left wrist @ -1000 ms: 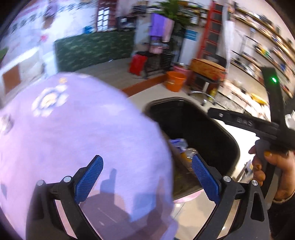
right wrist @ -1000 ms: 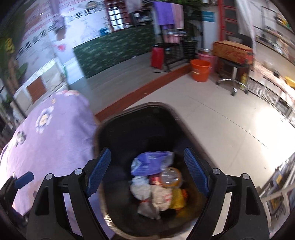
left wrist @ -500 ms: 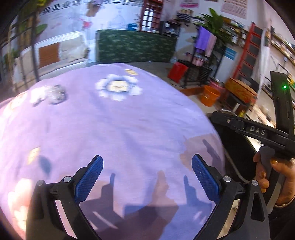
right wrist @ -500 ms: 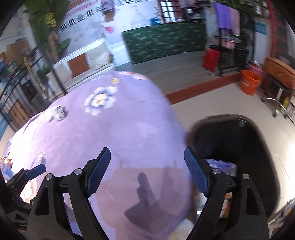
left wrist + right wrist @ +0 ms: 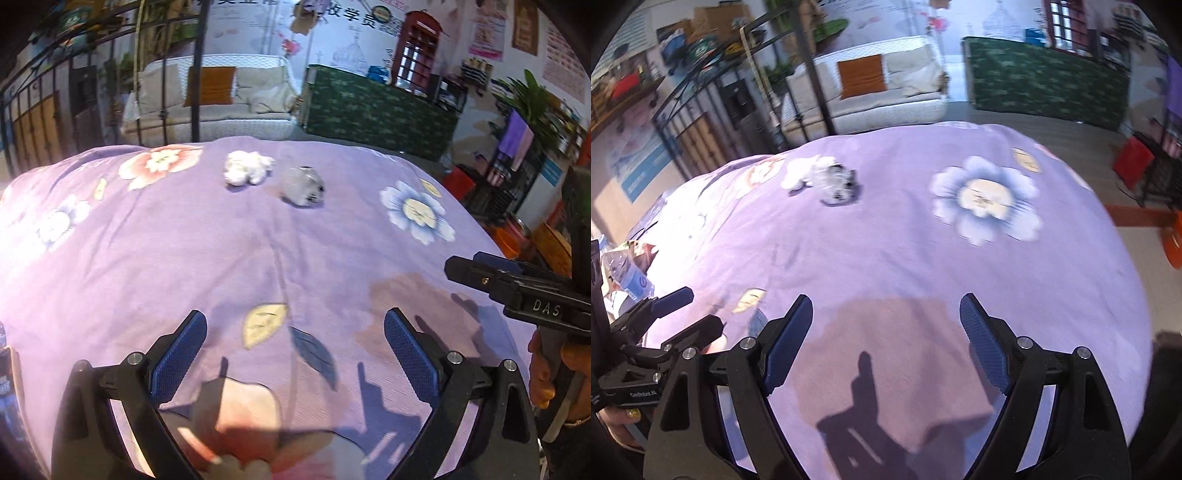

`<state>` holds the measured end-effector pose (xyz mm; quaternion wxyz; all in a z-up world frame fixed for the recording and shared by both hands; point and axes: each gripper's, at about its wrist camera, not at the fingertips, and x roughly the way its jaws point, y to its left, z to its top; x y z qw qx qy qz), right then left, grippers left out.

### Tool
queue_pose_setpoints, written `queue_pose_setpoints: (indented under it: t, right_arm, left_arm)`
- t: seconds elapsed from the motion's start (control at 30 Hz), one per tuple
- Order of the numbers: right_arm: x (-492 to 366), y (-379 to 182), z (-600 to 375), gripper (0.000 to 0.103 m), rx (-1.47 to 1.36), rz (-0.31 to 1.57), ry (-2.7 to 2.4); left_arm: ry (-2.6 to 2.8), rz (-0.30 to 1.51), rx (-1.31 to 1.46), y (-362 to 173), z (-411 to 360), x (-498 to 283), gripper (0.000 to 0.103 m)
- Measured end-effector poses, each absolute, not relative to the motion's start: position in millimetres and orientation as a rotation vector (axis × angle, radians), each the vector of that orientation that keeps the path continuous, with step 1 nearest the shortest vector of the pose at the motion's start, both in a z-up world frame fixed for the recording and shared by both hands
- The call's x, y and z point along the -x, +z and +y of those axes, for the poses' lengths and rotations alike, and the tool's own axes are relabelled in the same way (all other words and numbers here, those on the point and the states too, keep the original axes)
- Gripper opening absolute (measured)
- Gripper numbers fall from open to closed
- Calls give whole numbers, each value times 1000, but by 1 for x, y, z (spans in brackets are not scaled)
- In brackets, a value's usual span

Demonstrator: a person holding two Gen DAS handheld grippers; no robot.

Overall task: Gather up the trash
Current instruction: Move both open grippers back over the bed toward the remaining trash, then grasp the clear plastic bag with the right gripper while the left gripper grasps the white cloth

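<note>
A white crumpled tissue (image 5: pixel 246 168) and a clear crumpled plastic wrapper (image 5: pixel 303 185) lie side by side on the far part of the purple flowered tablecloth (image 5: pixel 236 254). In the right wrist view the tissue (image 5: pixel 805 170) and wrapper (image 5: pixel 837 184) show far left. My left gripper (image 5: pixel 293 350) is open and empty above the near cloth. My right gripper (image 5: pixel 886 343) is open and empty, also over the near cloth; it shows at the right edge of the left wrist view (image 5: pixel 517 291).
A plastic water bottle (image 5: pixel 626 273) lies at the table's left edge. A white sofa (image 5: pixel 221 99), a metal rack (image 5: pixel 44 110) and a green-covered counter (image 5: pixel 376 107) stand beyond the table. An orange bucket (image 5: pixel 1172 243) sits on the floor to the right.
Both grippers have swung left, away from the black trash bin, which has left both views, and now face the table. The tissue and wrapper have come into view.
</note>
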<state>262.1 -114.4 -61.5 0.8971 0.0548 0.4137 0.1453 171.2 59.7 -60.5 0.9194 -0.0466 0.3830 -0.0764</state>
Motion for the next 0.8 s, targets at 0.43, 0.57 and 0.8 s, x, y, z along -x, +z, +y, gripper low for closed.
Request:
queue_pose_setpoints:
  t: [0.43, 0.57, 0.8]
  right_arm:
    - [-396, -90, -17, 81, -9, 953, 356]
    - [-430, -96, -1, 80, -1, 973, 362]
    - [-472, -112, 14, 56, 4, 987, 351]
  left_arm:
    - [-55, 814, 178, -67, 114, -239, 93]
    - [-47, 827, 159, -69, 118, -258, 93]
    - [-11, 857, 108, -79, 125, -281, 93]
